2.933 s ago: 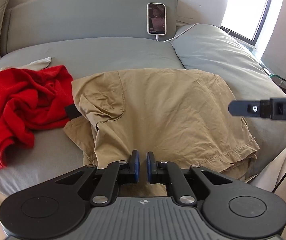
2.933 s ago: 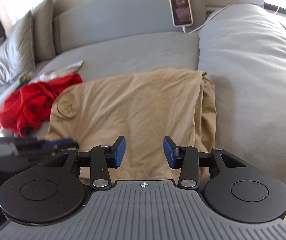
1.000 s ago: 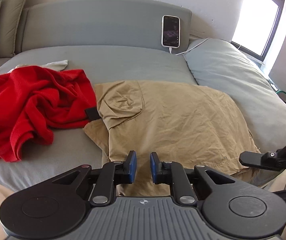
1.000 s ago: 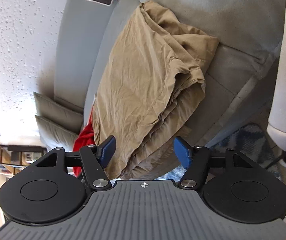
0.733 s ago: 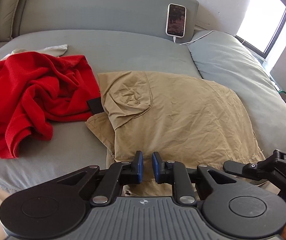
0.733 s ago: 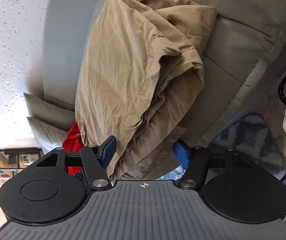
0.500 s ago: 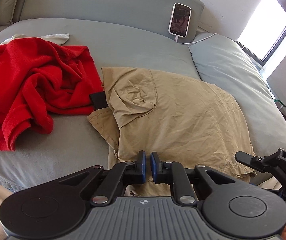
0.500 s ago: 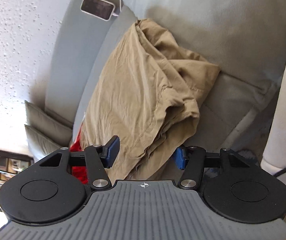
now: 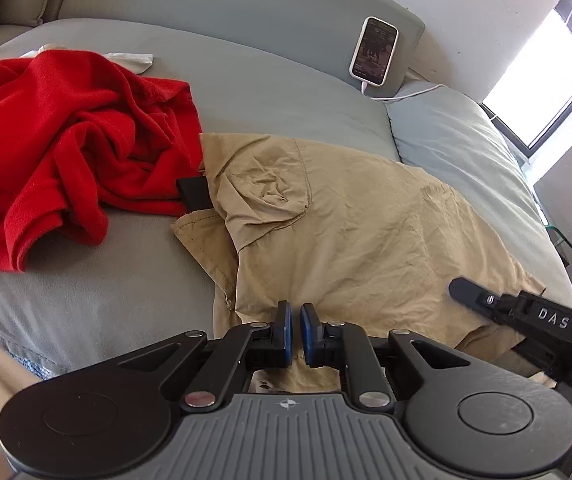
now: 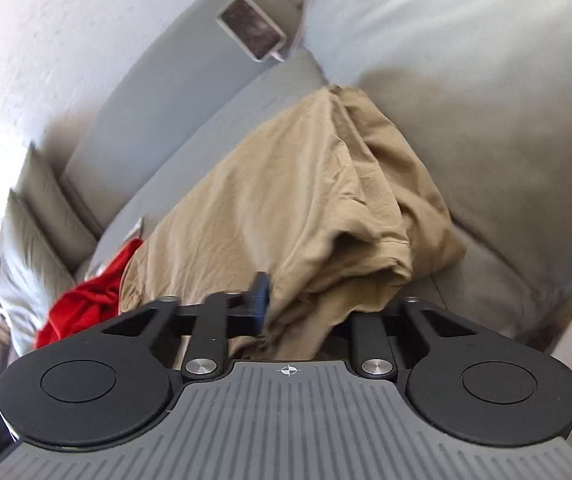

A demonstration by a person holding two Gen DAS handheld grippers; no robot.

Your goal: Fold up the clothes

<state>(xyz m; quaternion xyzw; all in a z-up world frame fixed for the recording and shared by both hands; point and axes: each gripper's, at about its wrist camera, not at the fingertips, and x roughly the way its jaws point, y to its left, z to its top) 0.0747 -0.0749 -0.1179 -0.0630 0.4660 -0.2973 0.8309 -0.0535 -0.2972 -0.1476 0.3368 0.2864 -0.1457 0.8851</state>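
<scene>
A tan garment (image 9: 365,232) with a pocket lies flat on the grey bed (image 9: 266,92), and its near edge hangs over the bed's front. My left gripper (image 9: 296,328) sits at that near edge, near the left corner. Its pads are almost together, with a thin strip of tan cloth between them. My right gripper (image 10: 297,304) is closing its jaws on the bunched near right corner of the tan garment (image 10: 286,200). Its left pad (image 10: 260,296) presses into the cloth, which hides the right pad. In the left wrist view the right gripper (image 9: 465,290) reaches in from the right.
A crumpled red garment (image 9: 66,140) lies to the left, touching the tan one. A black strap (image 9: 192,196) pokes out between them. A phone (image 9: 373,51) on a cable leans on the headboard. A grey duvet (image 9: 465,140) is piled at the right, with cushions (image 10: 42,216) at the far left.
The right gripper's jaws went from wide apart to closed on the tan garment's bunched corner, while it rolled towards upright and rose. The left pads drew closer at the near edge.
</scene>
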